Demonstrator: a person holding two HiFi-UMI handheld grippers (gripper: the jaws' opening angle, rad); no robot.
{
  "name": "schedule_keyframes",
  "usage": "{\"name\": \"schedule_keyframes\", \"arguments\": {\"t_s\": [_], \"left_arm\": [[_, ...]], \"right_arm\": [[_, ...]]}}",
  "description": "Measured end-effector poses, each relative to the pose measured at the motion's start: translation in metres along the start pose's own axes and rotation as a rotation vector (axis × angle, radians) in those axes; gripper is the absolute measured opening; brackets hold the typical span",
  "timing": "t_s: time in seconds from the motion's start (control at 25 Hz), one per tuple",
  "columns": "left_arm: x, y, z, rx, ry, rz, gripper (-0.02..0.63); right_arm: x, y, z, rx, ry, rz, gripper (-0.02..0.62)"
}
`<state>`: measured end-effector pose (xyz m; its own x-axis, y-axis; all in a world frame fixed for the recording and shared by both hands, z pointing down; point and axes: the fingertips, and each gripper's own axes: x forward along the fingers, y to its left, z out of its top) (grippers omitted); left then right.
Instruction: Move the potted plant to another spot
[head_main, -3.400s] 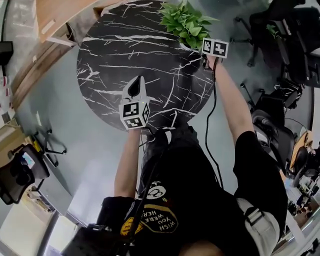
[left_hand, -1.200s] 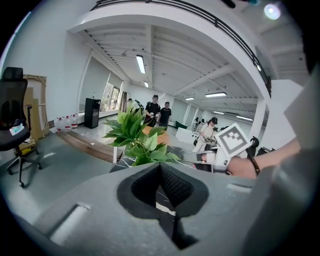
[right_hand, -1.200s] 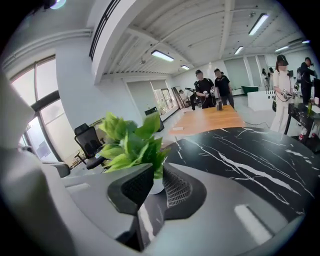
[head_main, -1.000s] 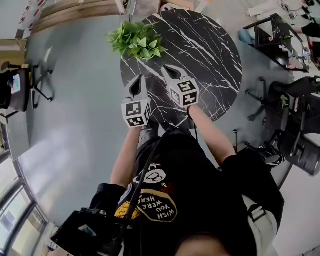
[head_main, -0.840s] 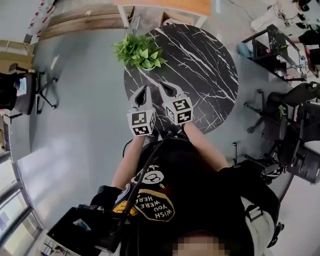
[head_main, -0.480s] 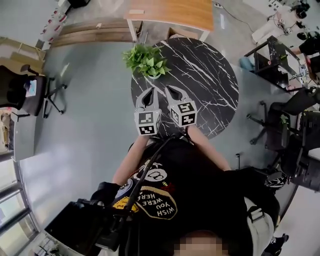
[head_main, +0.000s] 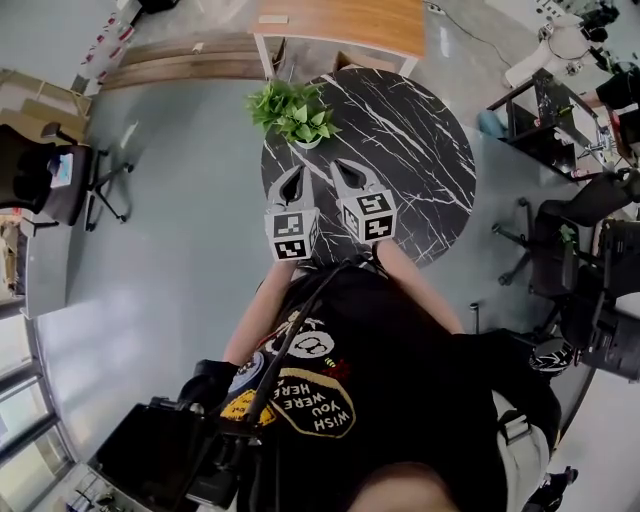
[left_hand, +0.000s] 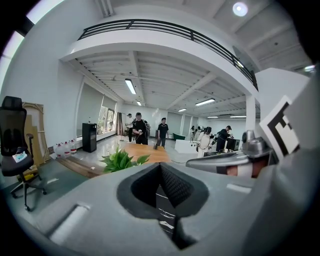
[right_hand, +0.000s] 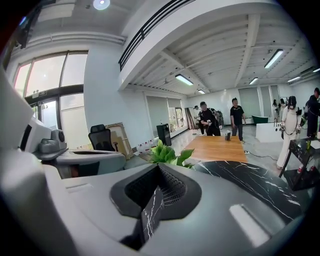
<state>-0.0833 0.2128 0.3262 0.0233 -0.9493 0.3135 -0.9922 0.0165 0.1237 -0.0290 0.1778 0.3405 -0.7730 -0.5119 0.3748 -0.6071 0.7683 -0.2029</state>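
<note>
The potted plant (head_main: 295, 110), leafy green in a pale pot, stands free at the far left rim of the round black marble table (head_main: 420, 150). It also shows ahead of both jaws as the plant (left_hand: 120, 161) and the plant (right_hand: 167, 152). My left gripper (head_main: 291, 172) and right gripper (head_main: 340, 166) hover side by side over the table's near left part, short of the plant. Both are shut with nothing held. In the gripper views the left gripper (left_hand: 160, 167) and right gripper (right_hand: 159, 170) show tips together.
A wooden table (head_main: 340, 22) stands beyond the marble one. An office chair (head_main: 45, 170) is on the floor at the left. Dark chairs (head_main: 590, 260) and a black desk (head_main: 545, 100) crowd the right. Several people stand far off in the hall.
In the earliest frame the right gripper was at the plant; now the plant stands alone. Over the last second both grippers rose together, staying shut and side by side.
</note>
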Motion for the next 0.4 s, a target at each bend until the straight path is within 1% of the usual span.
{"name": "schedule_keyframes", "arguments": {"t_s": [0.4], "left_arm": [[-0.0091, -0.0069, -0.0026, -0.004, 0.009, -0.009, 0.005]], "right_arm": [[-0.0069, 0.0077, -0.0060, 0.000, 0.013, 0.008, 0.002]]}}
